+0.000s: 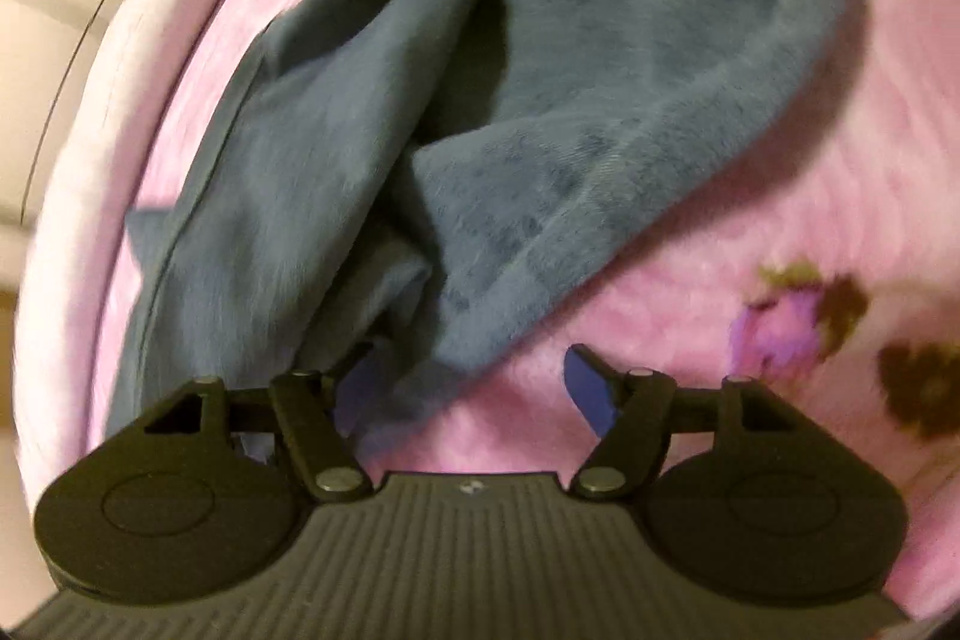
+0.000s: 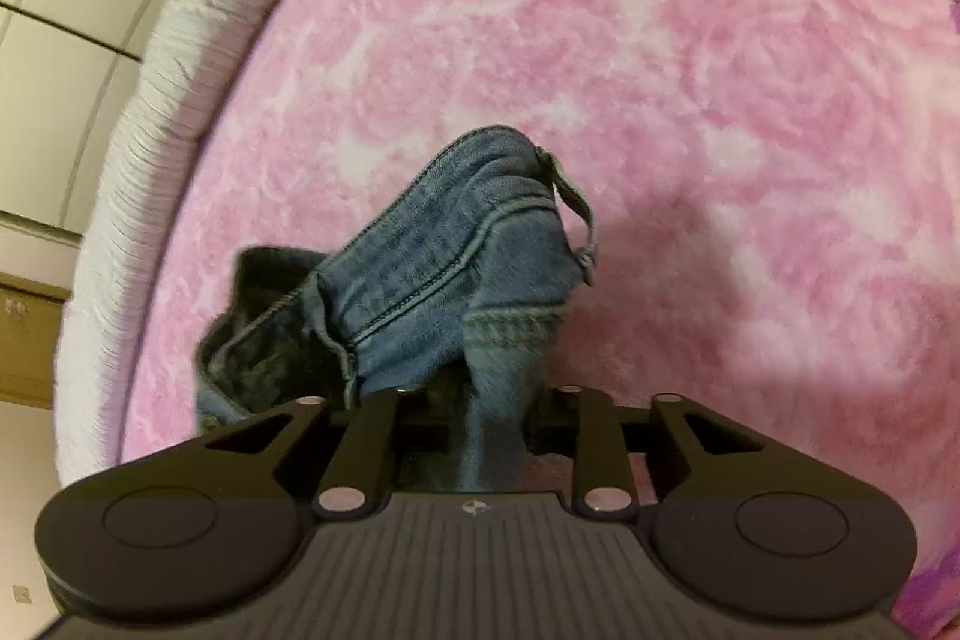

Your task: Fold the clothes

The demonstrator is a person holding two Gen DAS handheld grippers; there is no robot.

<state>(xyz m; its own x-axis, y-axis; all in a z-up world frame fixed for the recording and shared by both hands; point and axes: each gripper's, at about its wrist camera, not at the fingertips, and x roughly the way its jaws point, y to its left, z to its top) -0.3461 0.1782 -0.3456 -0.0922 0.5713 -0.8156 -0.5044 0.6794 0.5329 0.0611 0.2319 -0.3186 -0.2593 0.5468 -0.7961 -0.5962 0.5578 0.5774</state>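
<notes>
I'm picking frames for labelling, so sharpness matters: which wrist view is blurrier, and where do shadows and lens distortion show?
Left wrist view: motion-smeared, the jeans and the flower print look soft. Right wrist view: sharper, denim stitching reads clearly, with a soft shadow on the pink blanket right of the cloth. Both: fisheye bends the blanket's edge and darkens the corners.
</notes>
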